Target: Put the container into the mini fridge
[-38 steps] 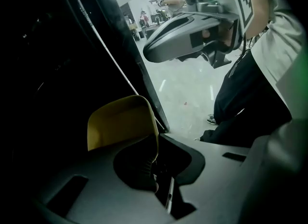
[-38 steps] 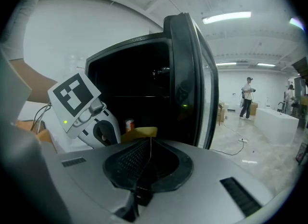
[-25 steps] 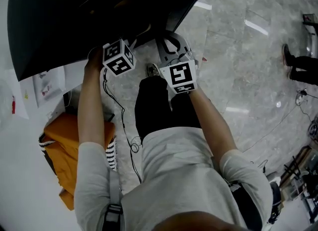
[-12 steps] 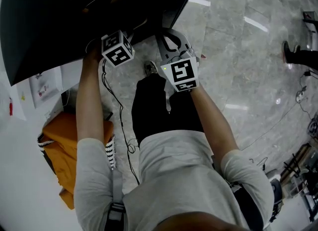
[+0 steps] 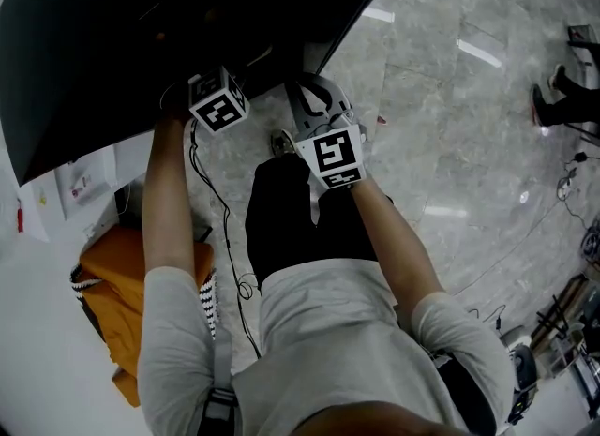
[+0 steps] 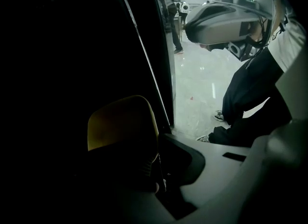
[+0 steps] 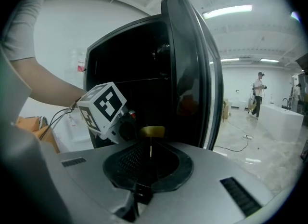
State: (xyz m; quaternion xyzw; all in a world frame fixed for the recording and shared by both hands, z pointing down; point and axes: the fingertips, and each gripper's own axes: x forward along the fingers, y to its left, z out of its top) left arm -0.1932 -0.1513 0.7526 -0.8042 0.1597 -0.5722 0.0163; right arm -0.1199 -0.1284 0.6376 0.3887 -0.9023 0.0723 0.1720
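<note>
The black mini fridge (image 5: 141, 40) stands open, its door (image 7: 192, 73) swung out to the right. My left gripper (image 6: 158, 163) reaches into the dark inside of it and looks shut on a yellow container (image 6: 122, 126). From the right gripper view, that container (image 7: 152, 131) shows at the tip of the left gripper (image 7: 137, 129), below its marker cube. My right gripper (image 7: 150, 146) hangs just outside the fridge, shut and empty. In the head view the left jaws are hidden under the fridge's top, and the right gripper (image 5: 314, 106) sits beside the door.
An orange bag (image 5: 131, 275) lies on the floor at my left, with cables (image 5: 225, 228) running beside my legs. A person (image 5: 562, 106) stands far off on the glossy floor at the right. A cable (image 7: 236, 147) lies on the floor past the door.
The left gripper has gone a little further in under the fridge's top. The right gripper has drifted slightly back toward my body.
</note>
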